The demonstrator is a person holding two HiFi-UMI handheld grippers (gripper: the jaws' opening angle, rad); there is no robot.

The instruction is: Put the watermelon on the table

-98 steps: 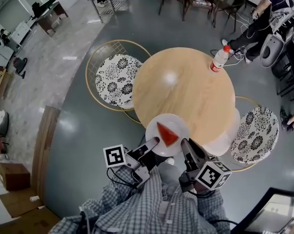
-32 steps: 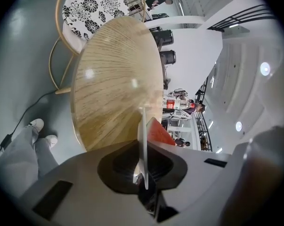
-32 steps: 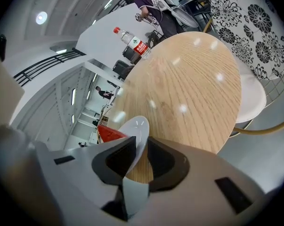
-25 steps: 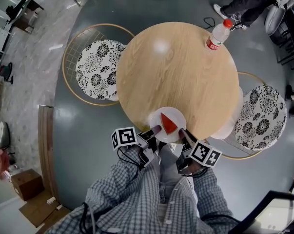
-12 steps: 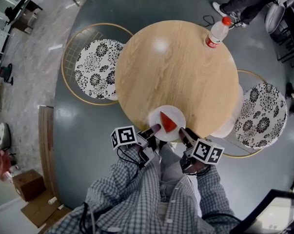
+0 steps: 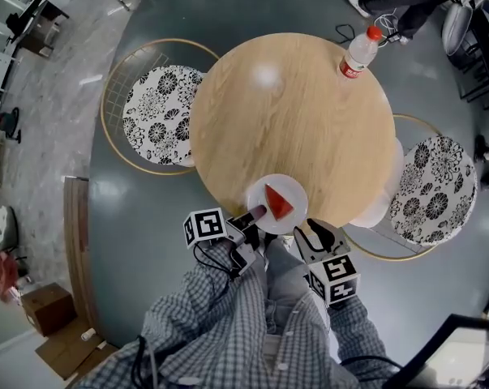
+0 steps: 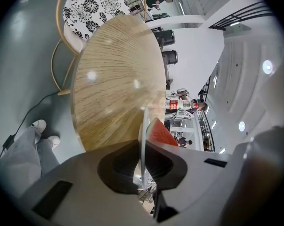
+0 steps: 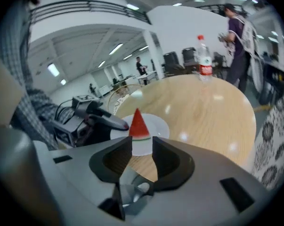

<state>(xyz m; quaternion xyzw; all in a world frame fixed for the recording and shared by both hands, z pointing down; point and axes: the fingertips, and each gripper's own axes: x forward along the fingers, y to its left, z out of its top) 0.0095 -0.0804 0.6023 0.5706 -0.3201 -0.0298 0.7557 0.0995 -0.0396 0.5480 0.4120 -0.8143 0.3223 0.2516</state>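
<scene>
A red watermelon slice [image 6: 278, 201] stands on a white plate [image 6: 259, 195] at the near edge of the round wooden table [image 6: 293, 112]. My left gripper [image 6: 256, 212] is shut on the plate's near left rim. In the left gripper view the plate [image 7: 142, 135] runs edge-on between the pads, with the slice [image 7: 157, 131] just beyond. My right gripper [image 6: 315, 232] sits back from the plate's right side. Its jaws have just been opening and hold nothing. The right gripper view looks between its open jaws [image 8: 142, 147] at the slice [image 8: 138, 125] and the plate [image 8: 157, 125].
A plastic bottle with a red cap [image 6: 359, 55] stands at the table's far right edge. Two round chairs with flowered cushions flank the table, one on the left [image 6: 155, 108] and one on the right [image 6: 435, 201]. A person's legs [image 6: 398, 2] are at the upper right.
My right gripper has come off the plate's right rim, drawn back toward my body and rolled, and its jaws stand wider. The left gripper and the plate have stayed put.
</scene>
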